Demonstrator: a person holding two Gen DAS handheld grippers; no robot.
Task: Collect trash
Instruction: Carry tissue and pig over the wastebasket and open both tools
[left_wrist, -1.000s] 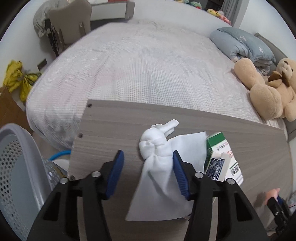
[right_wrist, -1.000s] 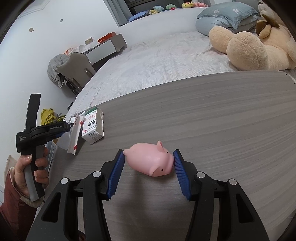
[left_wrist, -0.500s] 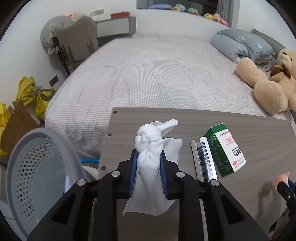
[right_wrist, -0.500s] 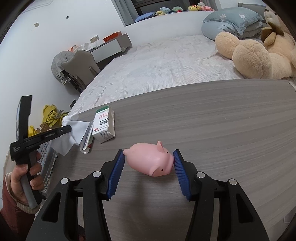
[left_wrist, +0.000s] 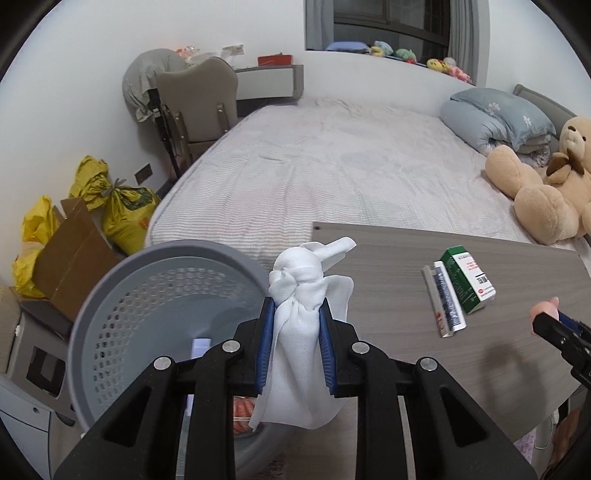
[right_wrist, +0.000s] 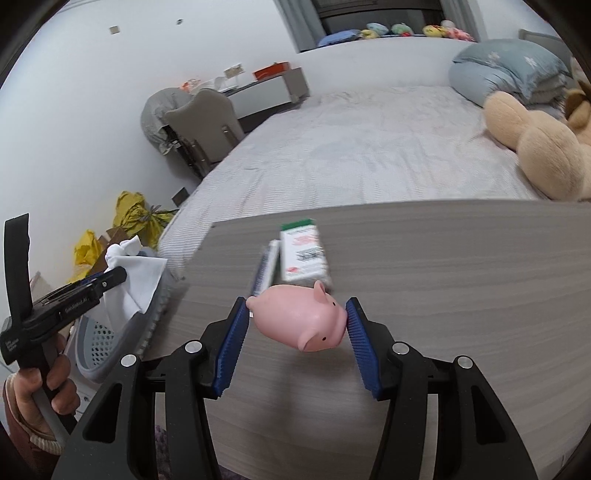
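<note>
My left gripper (left_wrist: 295, 343) is shut on a knotted white tissue (left_wrist: 299, 295) and holds it in the air at the table's left edge, beside the rim of a grey perforated bin (left_wrist: 147, 295). The right wrist view shows the same tissue (right_wrist: 133, 273) over the bin (right_wrist: 110, 347). My right gripper (right_wrist: 295, 328) is shut on a pink toy pig (right_wrist: 299, 321), lifted above the wooden table (right_wrist: 443, 295). A green and white box (left_wrist: 467, 284) and a flat blue packet (left_wrist: 445, 299) lie on the table.
A bed (left_wrist: 351, 166) runs behind the table with a teddy bear (left_wrist: 546, 192) and a blue pillow (left_wrist: 495, 118). Yellow bags (left_wrist: 114, 203) and a cardboard box (left_wrist: 70, 258) stand on the floor at the left. A chair (left_wrist: 195, 103) stands by the wall.
My left gripper closed on the tissue, lifted it and carried it left off the table to the bin. My right gripper moved left with the pig, toward the box.
</note>
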